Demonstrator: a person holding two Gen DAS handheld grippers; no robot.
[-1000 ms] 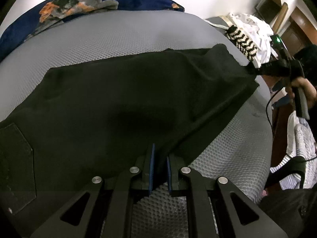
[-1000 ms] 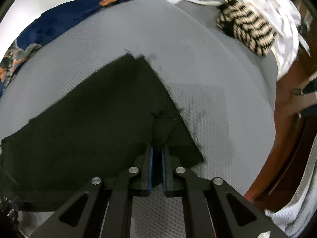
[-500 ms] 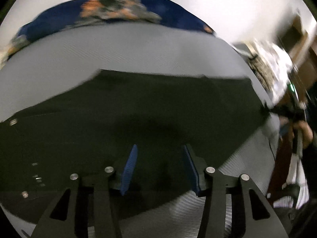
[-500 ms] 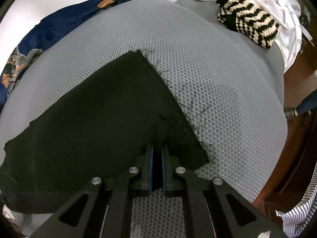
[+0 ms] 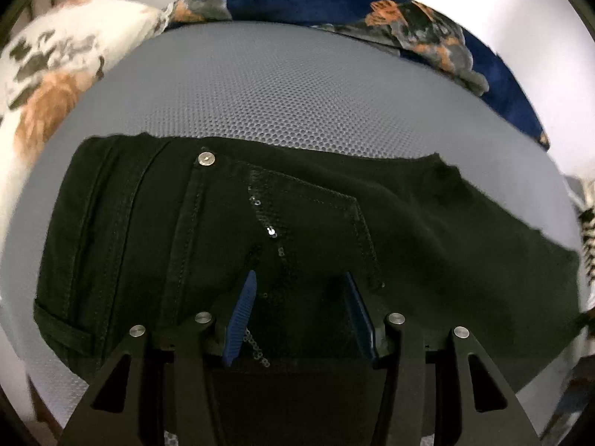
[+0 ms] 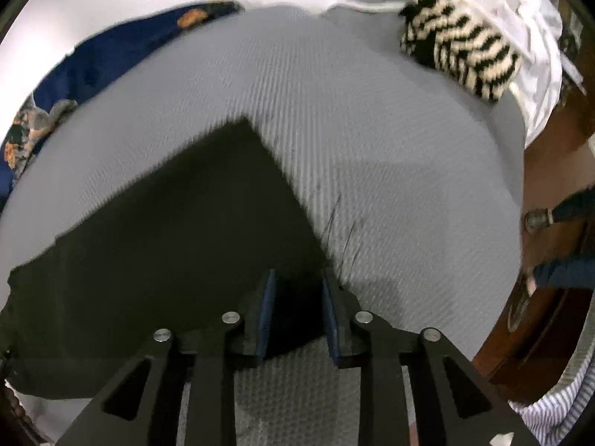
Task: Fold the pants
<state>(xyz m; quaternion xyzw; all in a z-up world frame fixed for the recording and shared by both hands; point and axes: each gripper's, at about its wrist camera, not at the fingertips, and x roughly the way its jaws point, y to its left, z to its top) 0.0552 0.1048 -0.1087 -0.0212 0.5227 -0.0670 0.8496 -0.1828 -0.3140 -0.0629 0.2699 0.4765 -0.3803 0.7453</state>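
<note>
Black pants [image 5: 186, 238] lie flat on a grey mesh bed surface [image 5: 282, 85]. In the left wrist view I see the waist end with a metal button and a sequinned back pocket [image 5: 297, 219]. My left gripper [image 5: 299, 286] is open, its jaws apart over the pocket area. In the right wrist view the leg end of the pants [image 6: 178, 230] lies with its hem corner toward the middle of the bed [image 6: 372, 141]. My right gripper [image 6: 297, 282] is open, with the hem edge lying between the blue pads.
A blue patterned blanket [image 5: 372, 11] lies along the far edge. A white and orange cushion [image 5: 48, 74] is at the far left. A black-and-cream striped knit [image 6: 457, 52] and white cloth [image 6: 520, 37] sit at the far right. Brown wooden furniture [image 6: 550, 327] stands to the right.
Both grippers have opened and let go of the pants. The left gripper has swung left, from the leg fold to the waist and pocket end. The right gripper stays at the hem.
</note>
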